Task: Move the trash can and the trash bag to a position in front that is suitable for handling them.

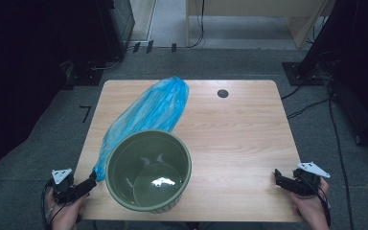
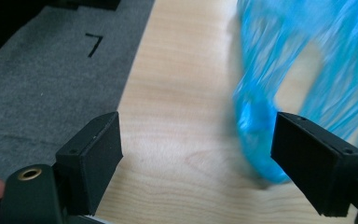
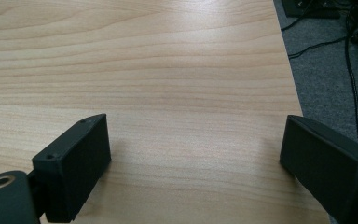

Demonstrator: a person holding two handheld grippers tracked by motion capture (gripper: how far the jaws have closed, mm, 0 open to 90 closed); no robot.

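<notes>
Plastic first: one crumpled blue plastic bag (image 1: 146, 115) lies slantwise across the left half of the pale wooden surface (image 1: 239, 143), its gathered near end trailing down to the surface's near left corner, its fuller end reaching toward the far edge. I judge it lies stretched out like that so its tail end is easy to pinch from where I stand.

My left claw (image 1: 90, 183) sits at that near left corner, released, nothing pressed between its pads; in the left claw view the bag's tail (image 2: 261, 140) lies just inside the right-hand jaw, so I seem to be lined up to take it.

Next comes one round olive-green plastic pot (image 1: 148, 170), upright and empty, near the front edge, resting against or over the bag's lower part; I cannot tell which. It probably waits there to be lined with the bag.

My right claw (image 1: 279, 179) rests at the near right, spread wide over bare wood, well apart from both things.

Count: one bag, one pot, two claws.
</notes>
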